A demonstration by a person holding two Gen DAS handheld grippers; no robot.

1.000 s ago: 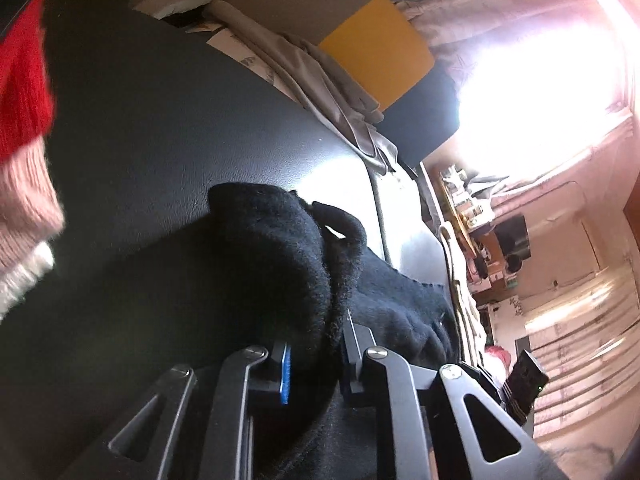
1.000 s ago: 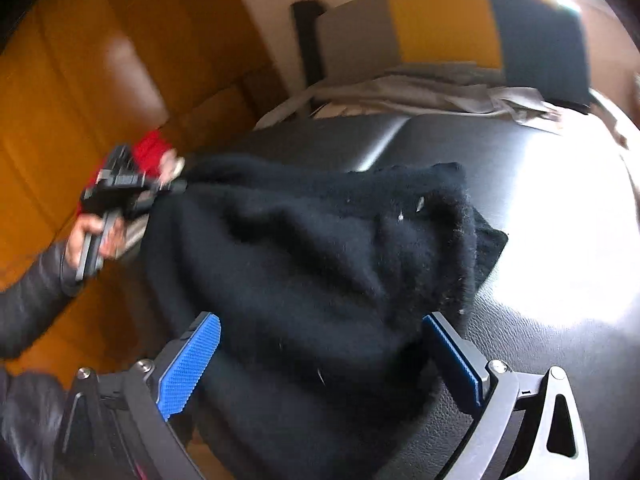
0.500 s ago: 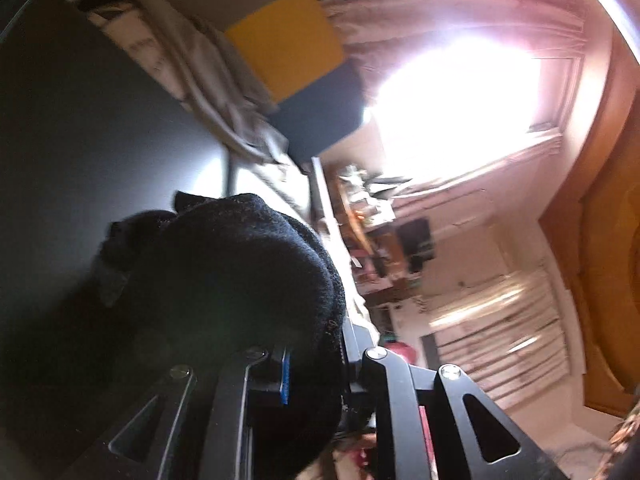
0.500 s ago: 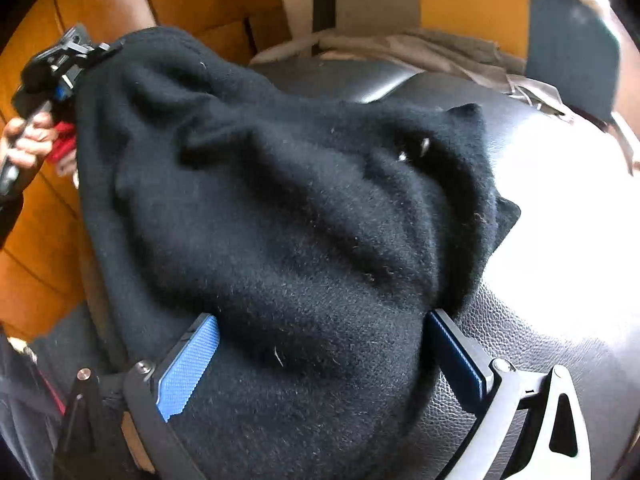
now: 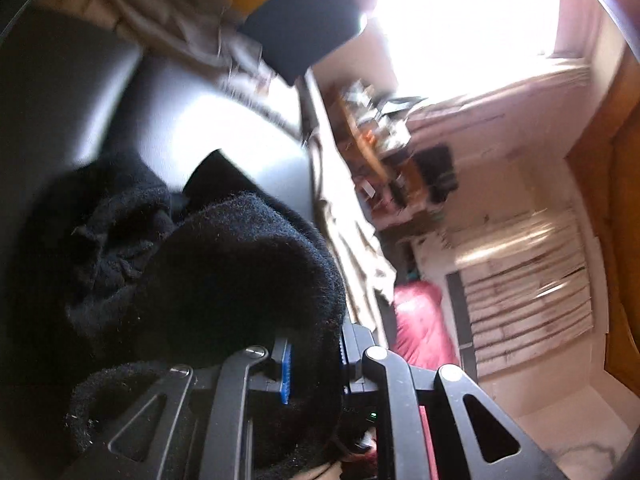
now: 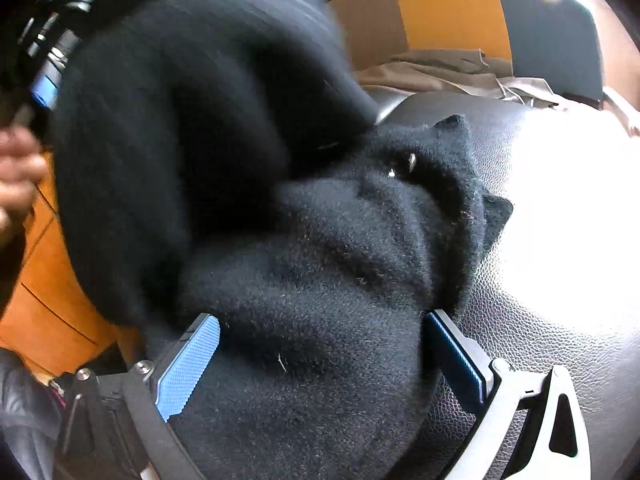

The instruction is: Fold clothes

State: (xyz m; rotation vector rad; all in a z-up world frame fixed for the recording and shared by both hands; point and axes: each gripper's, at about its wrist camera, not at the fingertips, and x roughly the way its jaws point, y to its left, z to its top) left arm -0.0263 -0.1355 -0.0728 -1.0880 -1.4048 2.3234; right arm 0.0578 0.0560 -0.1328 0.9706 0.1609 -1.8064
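A black fuzzy garment (image 6: 320, 248) lies bunched on a black leather surface (image 6: 560, 280). My left gripper (image 5: 314, 356) is shut on a fold of the garment (image 5: 240, 272) and holds that edge lifted. In the right wrist view the left gripper (image 6: 52, 56) shows at the upper left, carrying the raised fold over the rest of the garment. My right gripper (image 6: 320, 356) is open, its blue pads (image 6: 188, 364) standing wide on either side of the garment's near part, which lies between them.
A grey, yellow and dark cushion (image 6: 452, 16) stands at the back with grey cloth (image 6: 440, 72) in front of it. An orange wall (image 6: 48, 320) is on the left. A cluttered shelf (image 5: 384, 148) and a red item (image 5: 420, 328) lie beyond the surface's edge.
My left gripper has lifted the garment's edge higher and carried it over toward the right gripper's side. The right gripper has stayed open around the garment's near part.
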